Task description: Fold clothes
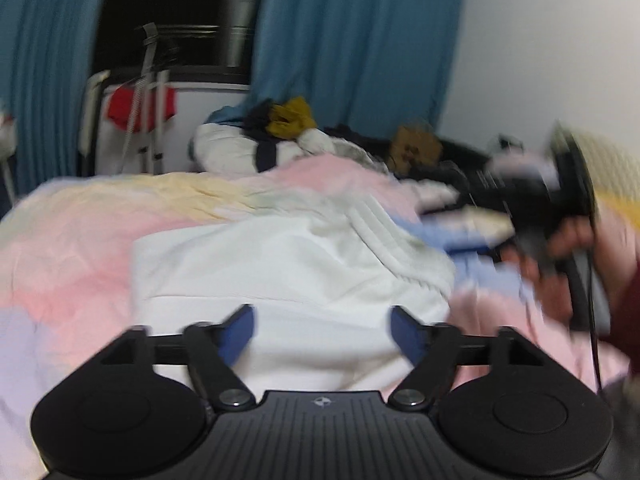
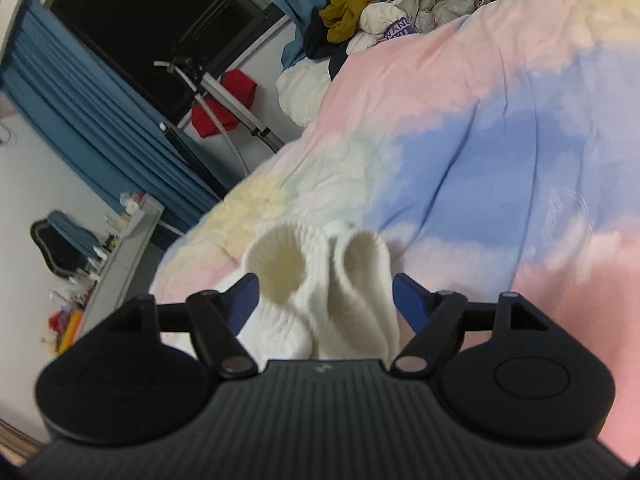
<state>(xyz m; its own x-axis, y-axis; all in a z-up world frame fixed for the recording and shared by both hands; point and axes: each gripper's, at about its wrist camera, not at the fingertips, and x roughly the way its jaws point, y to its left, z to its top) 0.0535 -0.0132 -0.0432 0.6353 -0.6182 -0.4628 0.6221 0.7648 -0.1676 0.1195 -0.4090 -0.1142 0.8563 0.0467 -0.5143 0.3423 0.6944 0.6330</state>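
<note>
The white garment point(image 1: 288, 264) is lying at frame centre on the bed point(image 1: 72, 248). The left tool point(image 1: 322, 334) and right tool point(image 2: 324, 300) are standing wide, gripping nothing. Risk: loose ribbed cuffs point(image 2: 320, 272) are sitting unpinned, so the fold may spring open.

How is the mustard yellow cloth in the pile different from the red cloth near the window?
The mustard yellow cloth lies crumpled on top of the heap of clothes at the far end of the bed, while the red cloth hangs on a drying rack off the bed. The yellow one is bunched into a lump; the red one drapes down more loosely. Both are plain-coloured and not folded yet.
</note>
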